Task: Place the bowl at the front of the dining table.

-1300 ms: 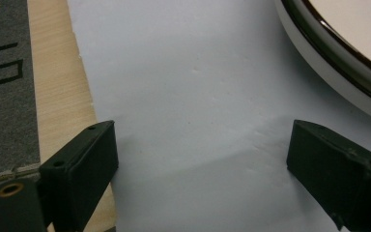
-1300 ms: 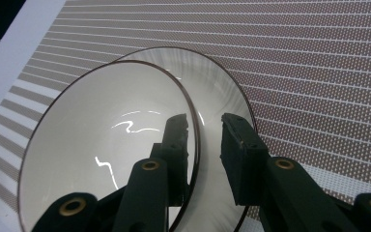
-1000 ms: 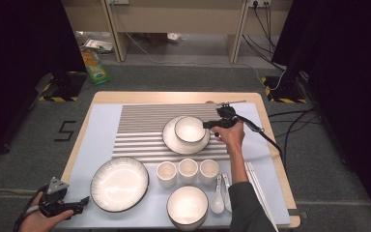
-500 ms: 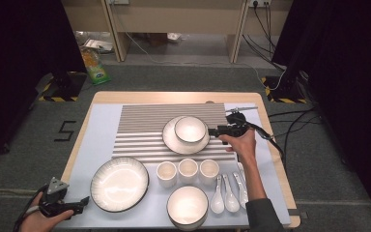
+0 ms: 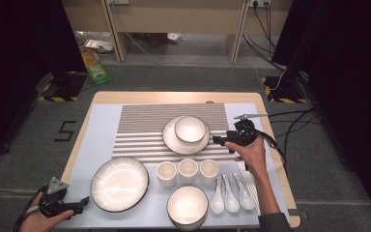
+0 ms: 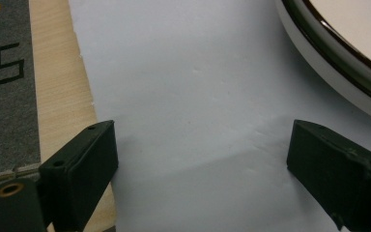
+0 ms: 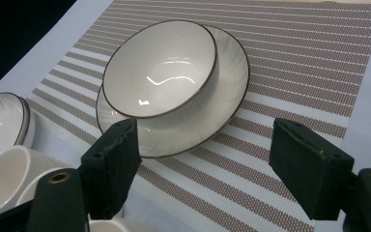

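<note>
The small bowl (image 5: 190, 128) sits on a plate (image 5: 172, 143), and the pair rests on the striped mat (image 5: 140, 130), which I use as my landmark. In my right gripper view the small bowl (image 7: 159, 67) lies off-centre on the plate (image 7: 222, 106), toward its far-left side, so the plate's far-left rim is hidden under it. My right gripper (image 5: 221, 140) hovers at the mat's right edge, just beside the plate and not touching it. Its jaws stand wide apart with nothing between them, pointed at the plate. My right hand (image 5: 251, 152) holds it from behind.

Just off the mat's near edge stand three cups (image 5: 188, 170) in a row. In the right gripper view they are cut off at the lower left and partly hidden behind my jaw, so I cannot count them there. Nearer to me than the cups is a second bowl (image 5: 187, 205), and to its right three white spoons (image 5: 230, 194). Thin pale sticks lie beside the spoons; my forearm covers part of them, and I cannot tell what they are.

Left of the mat's near corner lies a large dish (image 5: 119, 183). My left gripper (image 5: 79, 204) rests near the table's front left corner, just beside that dish, jaws spread and empty over the pale blue cover (image 6: 193, 96). In the left gripper view the large dish (image 6: 348, 72) shows as a rim cut off at the upper right.
</note>
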{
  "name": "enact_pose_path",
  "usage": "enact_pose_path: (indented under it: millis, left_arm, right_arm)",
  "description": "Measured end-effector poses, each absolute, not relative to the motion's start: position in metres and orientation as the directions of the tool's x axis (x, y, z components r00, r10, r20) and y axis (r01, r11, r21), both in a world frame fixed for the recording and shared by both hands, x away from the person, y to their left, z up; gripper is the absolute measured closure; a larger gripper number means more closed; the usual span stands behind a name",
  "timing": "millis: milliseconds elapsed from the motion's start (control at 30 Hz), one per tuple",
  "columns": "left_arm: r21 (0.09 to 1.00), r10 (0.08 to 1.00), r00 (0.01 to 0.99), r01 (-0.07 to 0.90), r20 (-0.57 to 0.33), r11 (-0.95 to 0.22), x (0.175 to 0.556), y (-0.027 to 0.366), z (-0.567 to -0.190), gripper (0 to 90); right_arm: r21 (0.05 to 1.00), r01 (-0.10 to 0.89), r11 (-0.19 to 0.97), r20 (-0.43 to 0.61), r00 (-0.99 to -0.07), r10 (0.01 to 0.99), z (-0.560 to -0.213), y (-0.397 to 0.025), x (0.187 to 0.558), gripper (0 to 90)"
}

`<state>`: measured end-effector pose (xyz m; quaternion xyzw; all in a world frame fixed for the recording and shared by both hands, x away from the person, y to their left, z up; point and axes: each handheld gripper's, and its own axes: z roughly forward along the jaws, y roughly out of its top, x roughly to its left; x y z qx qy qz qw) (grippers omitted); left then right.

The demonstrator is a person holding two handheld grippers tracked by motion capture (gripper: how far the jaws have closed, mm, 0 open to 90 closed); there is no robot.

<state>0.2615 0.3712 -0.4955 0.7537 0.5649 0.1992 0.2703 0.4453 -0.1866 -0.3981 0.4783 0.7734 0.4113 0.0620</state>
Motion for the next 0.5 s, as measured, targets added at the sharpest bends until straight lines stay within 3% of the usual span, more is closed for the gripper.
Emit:
enact_pose_path:
  millis: [500]
  left_arm:
    - [0.633, 0.960, 0.281, 0.743, -0.005, -0.215, 0.261, 0.371, -0.496, 9.9]
  right_arm:
    - [0.701, 0.665, 0.256, 0.253, -0.569, 0.783, -0.397, -0.207, 0.412, 40.3]
